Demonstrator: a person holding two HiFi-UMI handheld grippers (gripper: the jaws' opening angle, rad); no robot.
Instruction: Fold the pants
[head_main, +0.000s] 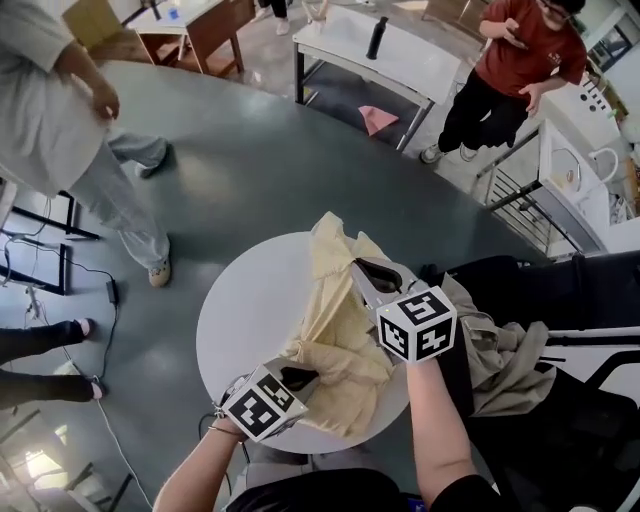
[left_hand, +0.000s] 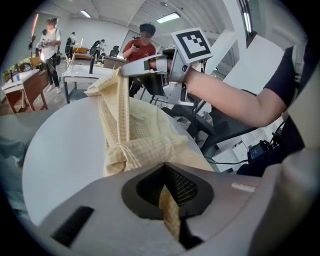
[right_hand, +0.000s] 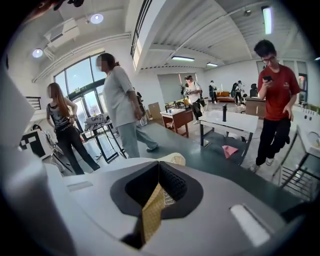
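Your left tool (head_main: 298, 379) was clamped shut on a thin strip of the yellow pants (head_main: 335, 335) near the close edge of the round bench (head_main: 235, 310). Your right tool (head_main: 362, 270) was pinched shut on another bit of the same cloth, raised above the bench, so the fabric hung bunched and twisted between the two. The rest lay heaped on the bench's right half, near its rim. Both grips looked slight, so a hard pull could slip the cloth free. Lifting while it was twisted could carry the tangle into the fold or drag the heap over the edge.
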